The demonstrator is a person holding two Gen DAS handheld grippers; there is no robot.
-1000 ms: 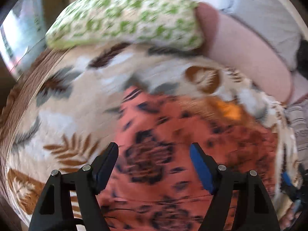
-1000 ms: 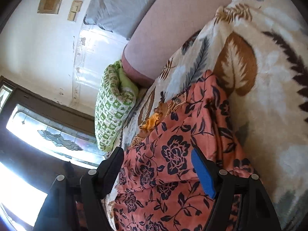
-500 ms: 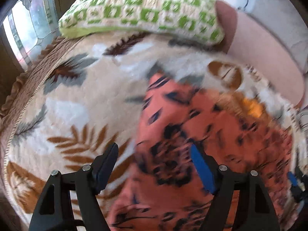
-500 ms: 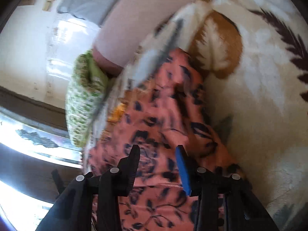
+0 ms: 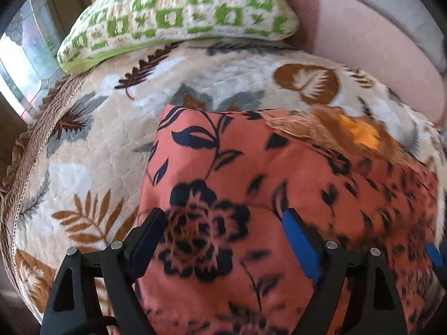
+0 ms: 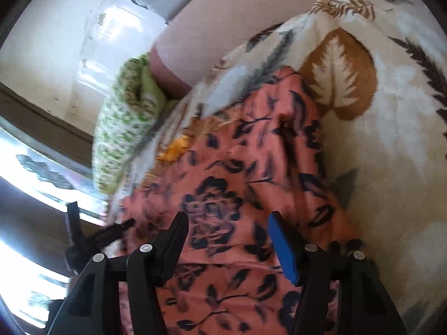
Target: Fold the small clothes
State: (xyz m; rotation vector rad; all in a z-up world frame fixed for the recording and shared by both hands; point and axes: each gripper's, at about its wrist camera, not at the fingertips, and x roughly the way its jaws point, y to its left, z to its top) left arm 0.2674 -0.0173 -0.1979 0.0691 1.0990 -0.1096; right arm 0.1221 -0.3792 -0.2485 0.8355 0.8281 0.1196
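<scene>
1. Left wrist view: garment point(image 5: 279, 173), orange with dark flowers, lies on leaf-print blanket point(image 5: 92, 150); left gripper point(image 5: 220, 229) hovers over it, jaws opening wide, gripping nothing.
2. Right wrist view: right gripper point(image 6: 227, 231) over the same garment point(image 6: 251, 167), jaws opening, cloth unpinched; green pillow point(image 6: 123, 128) beyond.

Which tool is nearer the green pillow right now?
Left. The left tool hangs over the orange cloth facing the green pillow; the right tool sits farther along the cloth, pillow off to its left.

Open leaf-print blanket point(image 5: 92, 150) left of the floral garment point(image 5: 251, 173); green-checked pillow point(image 5: 178, 14) and pink bolster point(image 5: 363, 50) block the far side.
</scene>
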